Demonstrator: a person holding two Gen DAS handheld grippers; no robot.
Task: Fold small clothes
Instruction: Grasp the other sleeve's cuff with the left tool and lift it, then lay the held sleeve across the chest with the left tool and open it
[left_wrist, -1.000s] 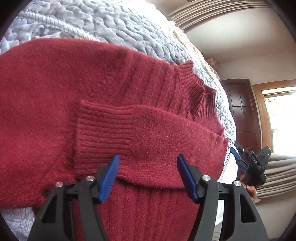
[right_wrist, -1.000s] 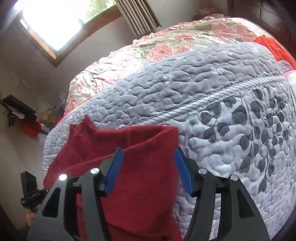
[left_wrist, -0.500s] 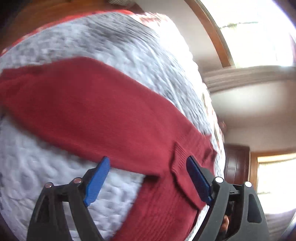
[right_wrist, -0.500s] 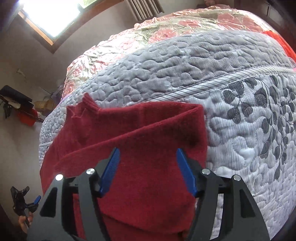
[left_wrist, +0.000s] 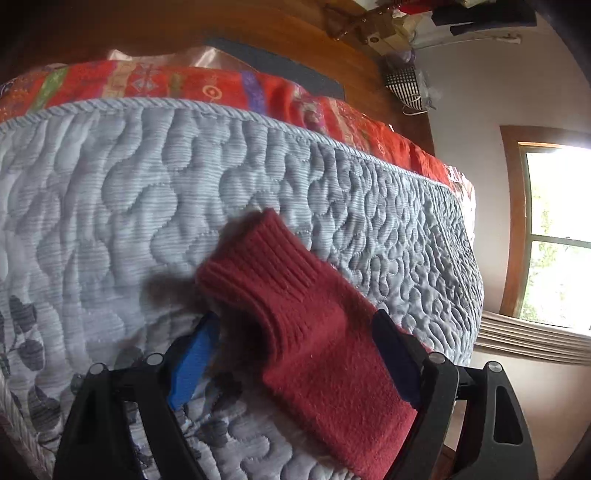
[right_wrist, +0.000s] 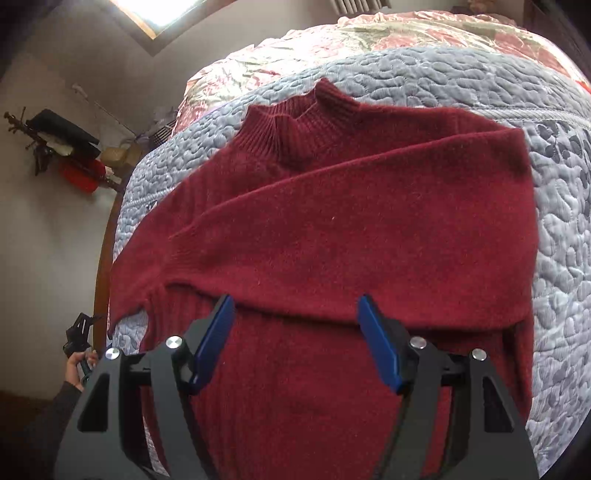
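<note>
Lying flat on the grey quilt (right_wrist: 561, 258), the red sweater (right_wrist: 332, 229) points its collar away from the right gripper (right_wrist: 295, 339), spread wide above it. The left gripper (left_wrist: 295, 362), also wide, straddles one sleeve (left_wrist: 314, 332) lying lengthwise, cuff pointing away.

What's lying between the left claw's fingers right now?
The sweater's ribbed sleeve cuff lies between the open left claw's fingers, over the grey quilt, in the left wrist view.

The sweater's (right_wrist: 332, 229) hem (lower edge) is cut off below.
</note>
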